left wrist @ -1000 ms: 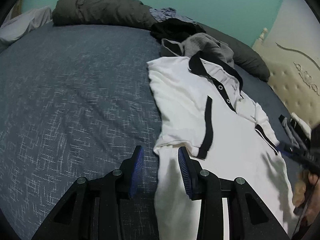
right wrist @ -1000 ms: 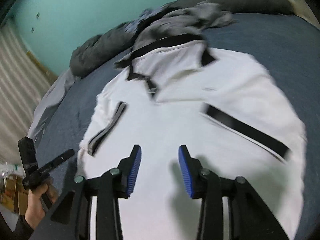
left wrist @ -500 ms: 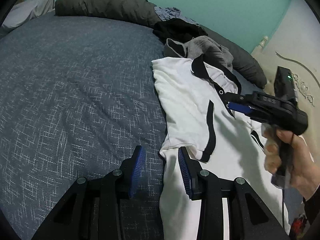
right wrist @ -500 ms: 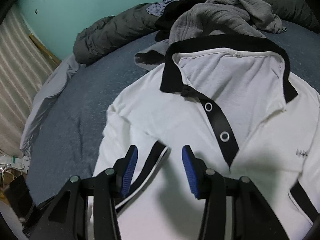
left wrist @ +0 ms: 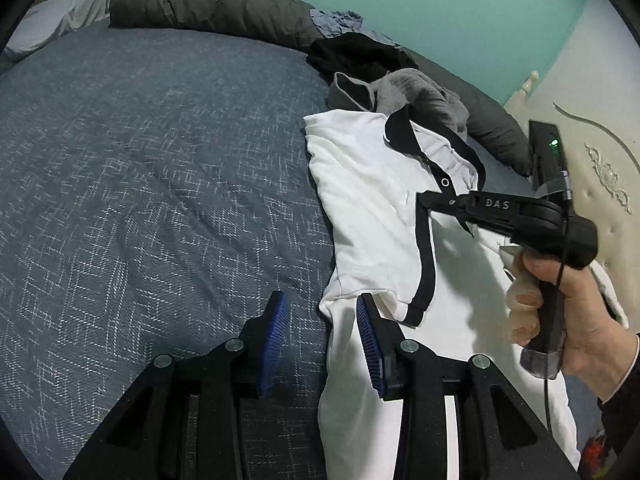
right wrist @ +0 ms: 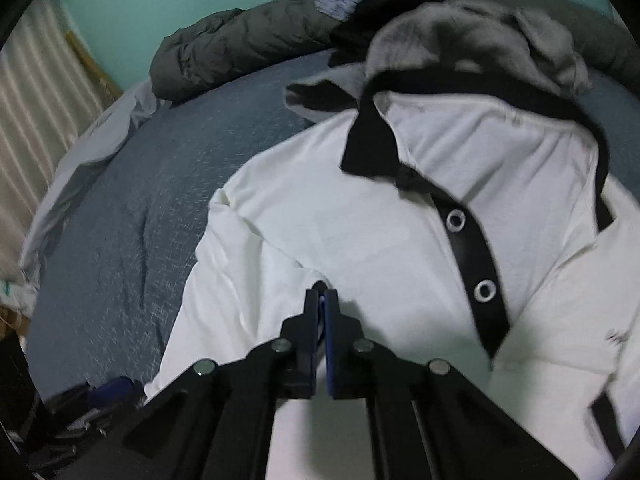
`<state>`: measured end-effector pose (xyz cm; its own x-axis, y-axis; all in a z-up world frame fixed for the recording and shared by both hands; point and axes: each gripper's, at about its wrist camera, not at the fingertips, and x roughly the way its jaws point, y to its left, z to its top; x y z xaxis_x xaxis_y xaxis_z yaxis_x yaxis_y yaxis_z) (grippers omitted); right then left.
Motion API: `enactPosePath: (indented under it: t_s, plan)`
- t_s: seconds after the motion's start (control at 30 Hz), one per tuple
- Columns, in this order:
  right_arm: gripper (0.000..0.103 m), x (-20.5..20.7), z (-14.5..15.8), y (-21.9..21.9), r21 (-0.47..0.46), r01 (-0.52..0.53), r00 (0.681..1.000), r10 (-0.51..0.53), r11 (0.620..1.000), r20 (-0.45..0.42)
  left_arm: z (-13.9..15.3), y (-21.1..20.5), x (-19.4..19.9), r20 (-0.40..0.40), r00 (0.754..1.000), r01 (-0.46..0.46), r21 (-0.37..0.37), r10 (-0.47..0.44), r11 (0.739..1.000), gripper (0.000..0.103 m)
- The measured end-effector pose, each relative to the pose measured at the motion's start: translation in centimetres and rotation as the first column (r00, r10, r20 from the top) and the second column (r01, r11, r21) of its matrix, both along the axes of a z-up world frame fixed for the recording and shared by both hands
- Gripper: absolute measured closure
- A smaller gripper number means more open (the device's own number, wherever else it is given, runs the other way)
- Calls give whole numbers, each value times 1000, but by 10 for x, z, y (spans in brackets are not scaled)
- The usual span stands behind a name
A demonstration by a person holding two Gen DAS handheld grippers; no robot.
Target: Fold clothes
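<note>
1. Your shirt point(right wrist: 360, 240) lies face up on the bed point(left wrist: 140, 180), collar toward the clothes pile point(left wrist: 400, 88), its left sleeve already lying across the chest.
2. Your right gripper point(right wrist: 320, 300) is pinched tight on a small ridge of white cloth at the chest, beside the placket point(right wrist: 472, 256). Judge whether that bite holds one layer or two before you lift; the view does not settle it.
3. Your left gripper point(left wrist: 322, 340) stands wide, with the shirt's side edge, below the black cuff point(left wrist: 424, 272), between its pads. Close on that edge only, clear of the bed cover.
4. Keep both grips level and move them together, so the fold line runs straight from shoulder to hem.
5. Carry the cloth low; a high lift will likely drag the collar point(right wrist: 372, 148) askew against the pile.
6. Ease off only once the panel lies flat.
</note>
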<state>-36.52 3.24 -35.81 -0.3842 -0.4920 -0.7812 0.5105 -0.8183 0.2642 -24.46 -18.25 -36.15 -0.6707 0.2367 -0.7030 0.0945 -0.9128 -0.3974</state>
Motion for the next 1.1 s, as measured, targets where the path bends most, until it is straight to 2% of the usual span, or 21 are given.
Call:
enactPosePath:
  t_s: [0.03, 0.13, 0.27, 0.5, 0.7, 0.8, 0.93, 1.03, 1.1]
  plan:
    - [101, 4, 6, 0, 28, 2, 1000, -1, 1000, -29, 0, 0, 0, -1, 1000, 0, -1, 0, 1000, 64]
    - [101, 12, 17, 14, 24, 63, 998, -62, 998, -29, 0, 0, 0, -4, 1000, -3, 2, 3, 1000, 64]
    - [101, 11, 4, 25, 67, 132, 991, -134, 989, 24, -2, 1, 0, 0, 1000, -1, 7, 1, 1000, 64]
    - [99, 2, -7, 33, -27, 128, 990, -126, 991, 63, -4, -1, 0, 5, 1000, -3, 18, 3, 1000, 64]
    - [93, 1, 5, 38, -23, 159, 987, -159, 987, 14, -6, 3, -6, -3, 1000, 22, 34, -22, 999, 64]
    - [86, -2, 15, 45, -40, 177, 984, -177, 983, -7, -6, 6, -11, -12, 999, 38, 46, -37, 998, 64]
    - [78, -11, 30, 26, -38, 108, 994, -108, 993, -16, -9, 9, -17, -20, 999, 52, 83, -50, 995, 64]
    - [66, -18, 44, 1, -37, 20, 1000, -21, 999, -23, -10, 8, -23, -22, 998, 53, 90, -52, 995, 64]
    - [65, -25, 47, -26, -16, -50, 999, 50, 999, -16, -12, 8, -25, -20, 998, 53, 90, -51, 995, 65]
